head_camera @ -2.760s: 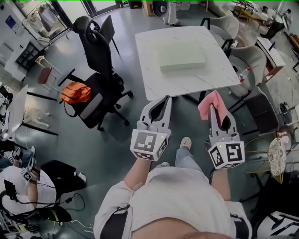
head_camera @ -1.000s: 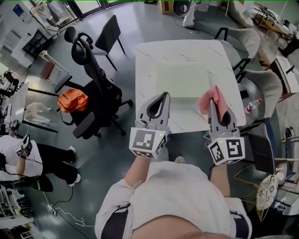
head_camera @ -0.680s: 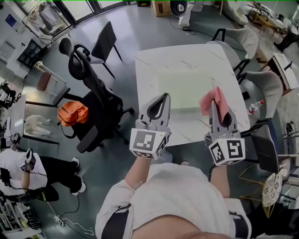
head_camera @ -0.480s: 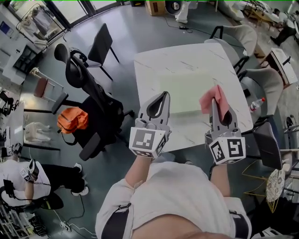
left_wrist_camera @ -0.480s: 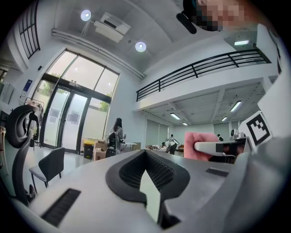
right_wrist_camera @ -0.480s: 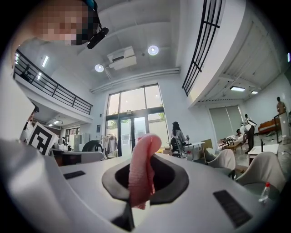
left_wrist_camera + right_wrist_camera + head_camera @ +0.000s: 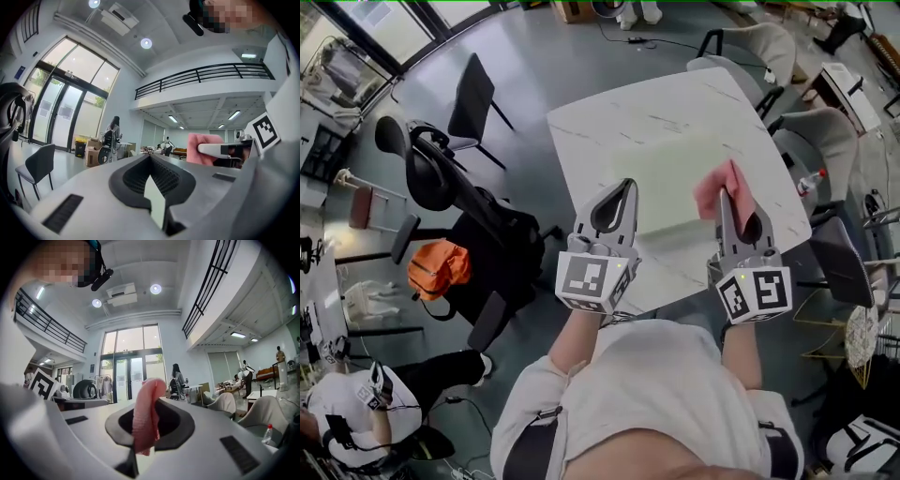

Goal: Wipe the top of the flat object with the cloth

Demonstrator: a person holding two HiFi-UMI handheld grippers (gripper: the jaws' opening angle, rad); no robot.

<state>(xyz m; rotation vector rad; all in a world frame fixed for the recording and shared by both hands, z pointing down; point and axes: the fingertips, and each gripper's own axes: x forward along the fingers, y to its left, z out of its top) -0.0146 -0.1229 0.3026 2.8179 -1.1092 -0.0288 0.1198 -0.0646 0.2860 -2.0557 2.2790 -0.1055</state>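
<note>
The white table (image 7: 609, 112) is sitting lower and nearer in the head view than it was a few seconds ago. It is now reaching down to both grippers instead of lying well ahead of them. The black office chair (image 7: 427, 173) and the orange bag (image 7: 438, 267) are drifting toward the left edge.

The flat object (image 7: 670, 173), a pale green pad, is lying on the table at centre right of the frame. Its near edge is passing behind the tips of the two grippers.

The right gripper (image 7: 725, 195) is keeping its fingers clamped on the pink cloth (image 7: 720, 184). In the right gripper view the cloth is bunching up out of the pinch, and in the head view it is overlapping the pad's right part. Holding a loose fold forward like this is probably leaving a soft face free for the wiping pass.

The left gripper (image 7: 625, 187) is carrying nothing, and its fingers are resting together with only a sliver between them. It is likely being kept alongside to steady the pad. Both gripper views are looking out level across the room, so the cloth is probably not pressing on the pad yet.

The only markings showing are the black-and-white square codes on the gripper cubes. No brand or readable writing is appearing anywhere.
</note>
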